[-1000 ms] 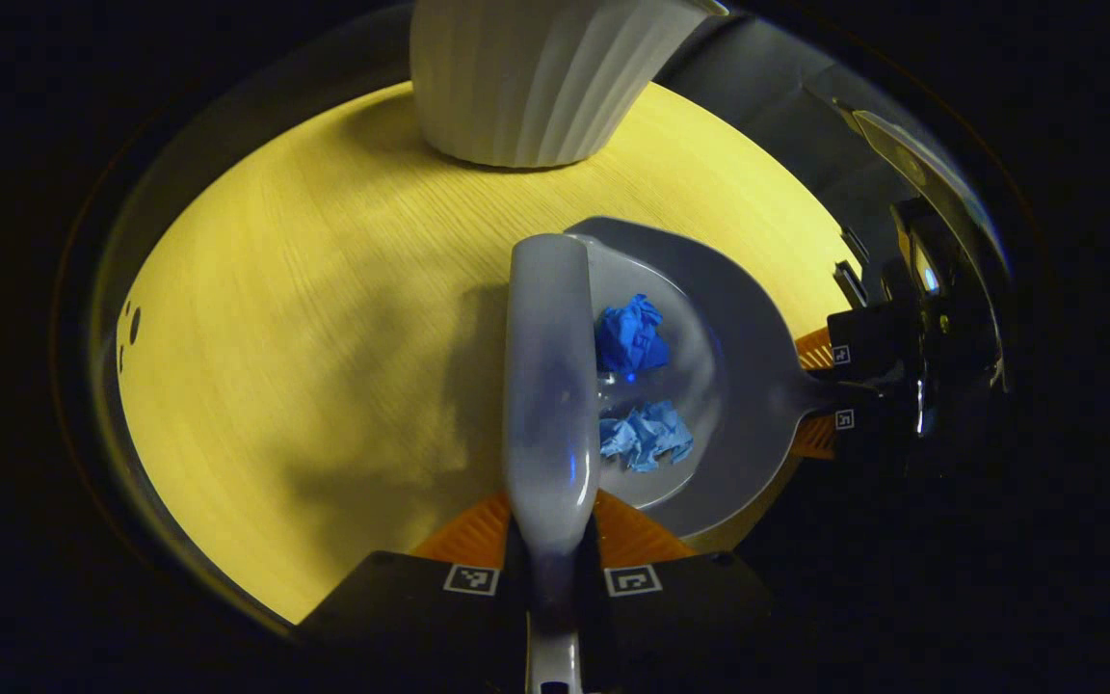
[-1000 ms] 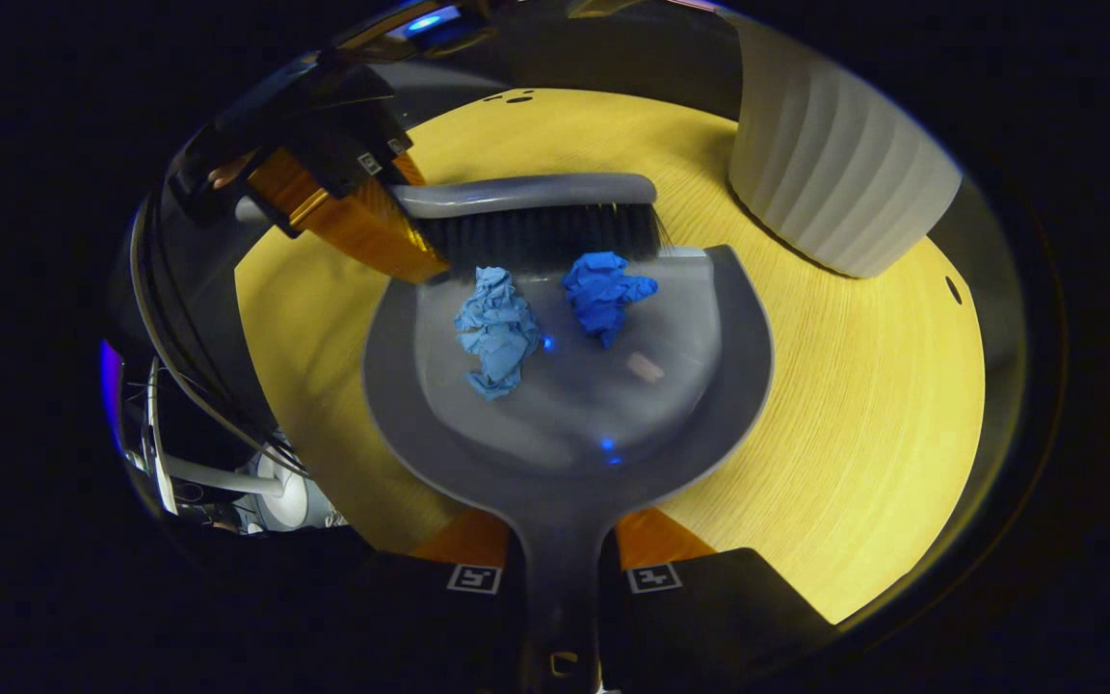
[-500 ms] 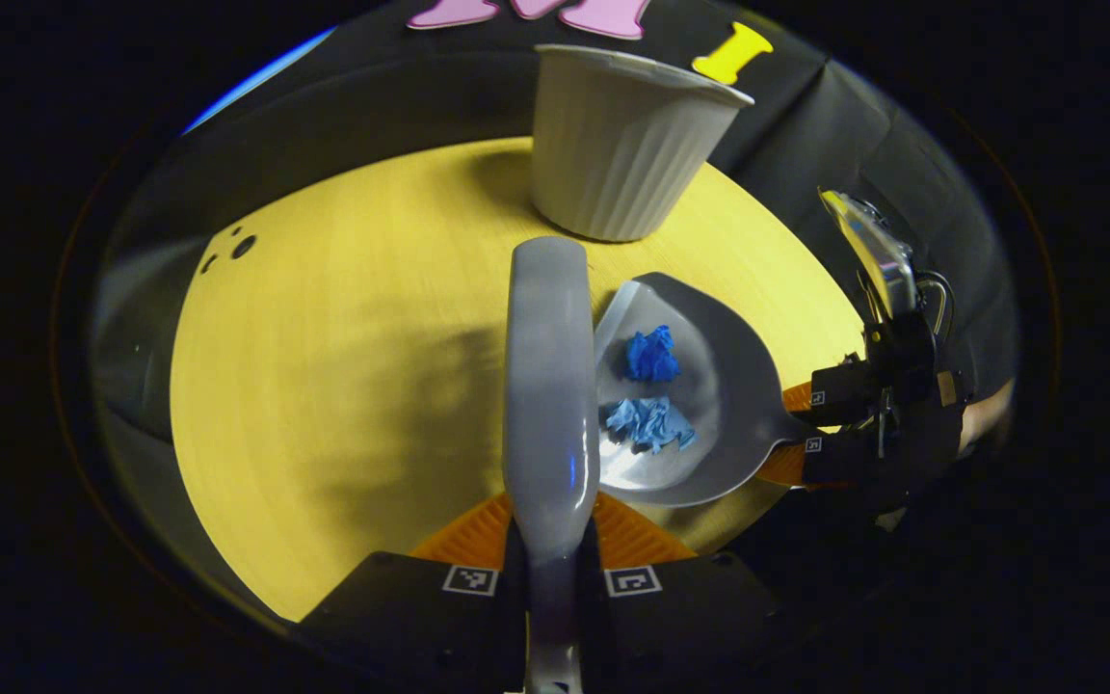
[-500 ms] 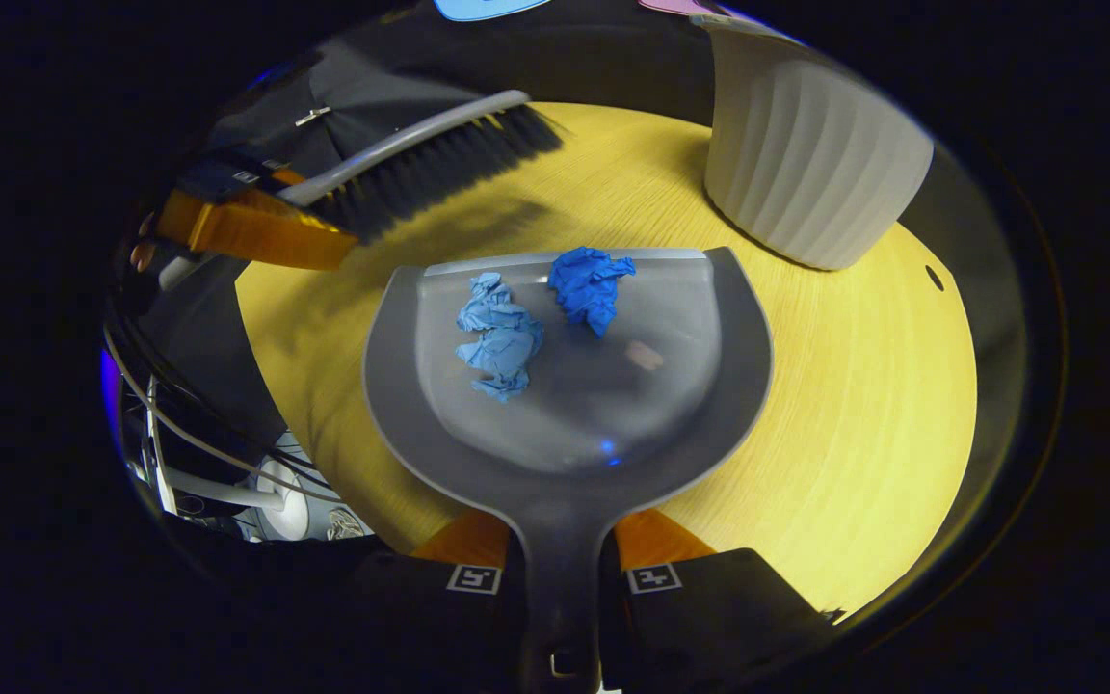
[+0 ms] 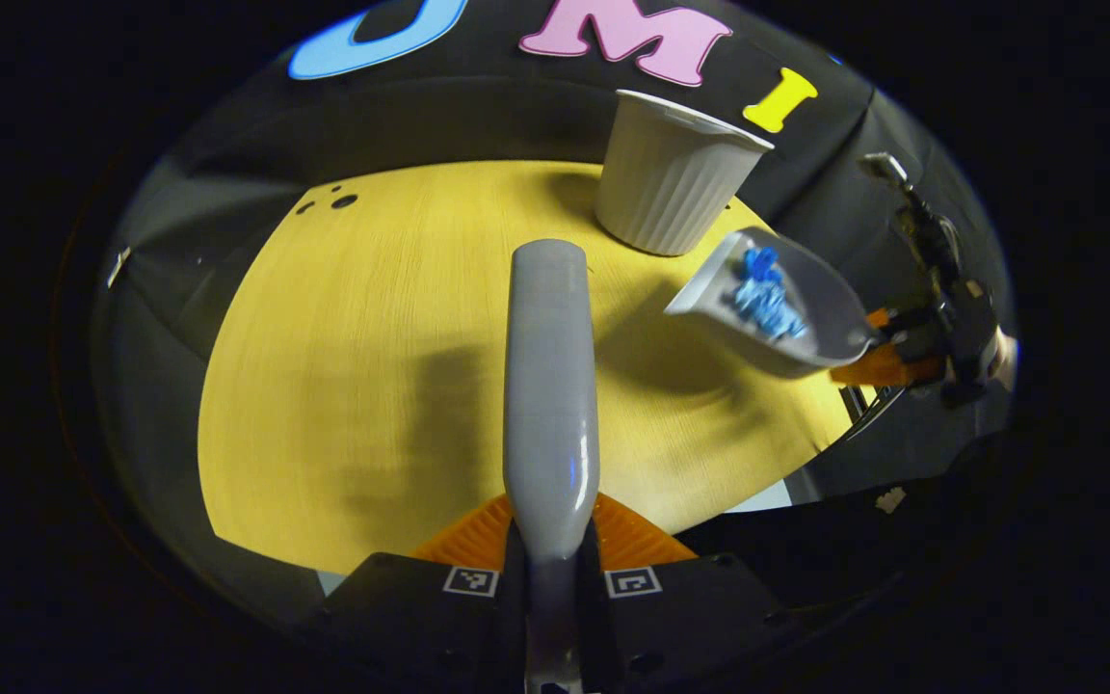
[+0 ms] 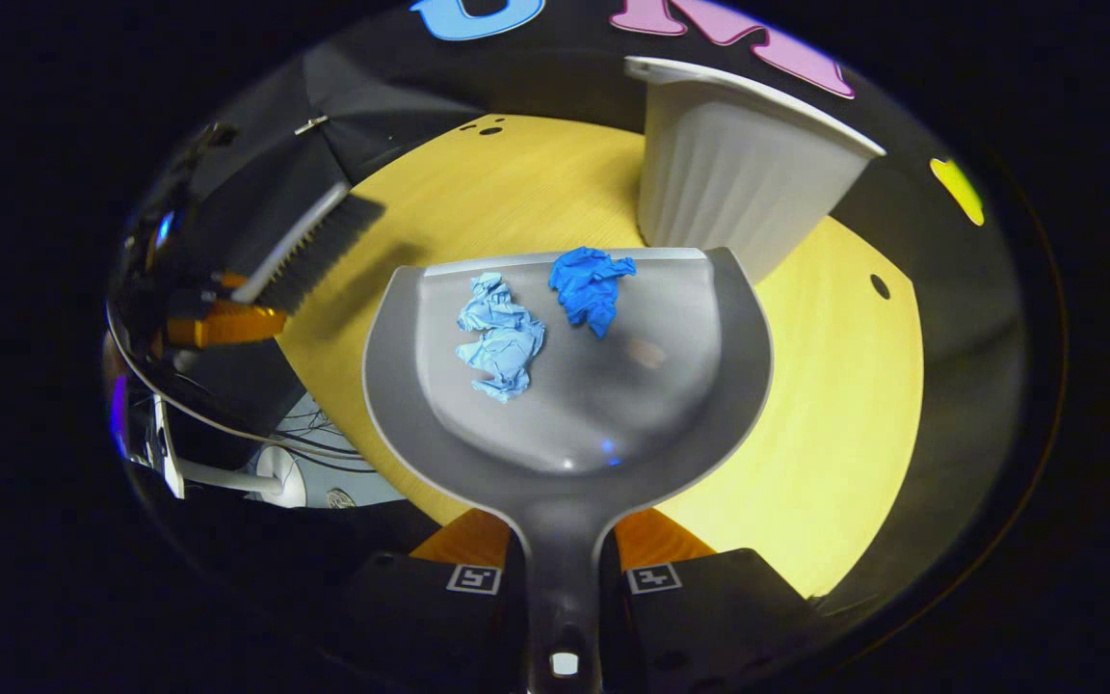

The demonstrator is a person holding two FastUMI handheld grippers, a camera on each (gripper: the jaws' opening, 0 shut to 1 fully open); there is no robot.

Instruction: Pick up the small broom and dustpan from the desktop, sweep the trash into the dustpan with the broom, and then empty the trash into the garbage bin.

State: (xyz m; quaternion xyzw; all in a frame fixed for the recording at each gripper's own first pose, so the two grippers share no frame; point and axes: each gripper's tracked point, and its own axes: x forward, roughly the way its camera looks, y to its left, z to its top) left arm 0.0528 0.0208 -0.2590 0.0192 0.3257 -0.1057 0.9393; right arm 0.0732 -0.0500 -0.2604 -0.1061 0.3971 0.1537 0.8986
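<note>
While right gripper [image 6: 563, 545] clamps dustpan [image 6: 565, 463] beside bin [image 6: 728, 183] rim — left gripper [image 5: 551, 540] grips broom [image 5: 551, 386] | desktop [image 5: 362, 366] open.

Bin [image 6: 738, 183] blocks ahead (desktop [image 6: 844, 405] open).

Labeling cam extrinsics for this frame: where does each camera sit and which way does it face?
Left gripper view: rides the left gripper, looking along the broom it clamps, down over the yellow desktop; shows its own two fingers.
Right gripper view: rides the right gripper, looking along the dustpan it holds, toward the white garbage bin; shows its own fingers.
Shared: desktop, bin, dustpan with two blue paper wads, broom.
</note>
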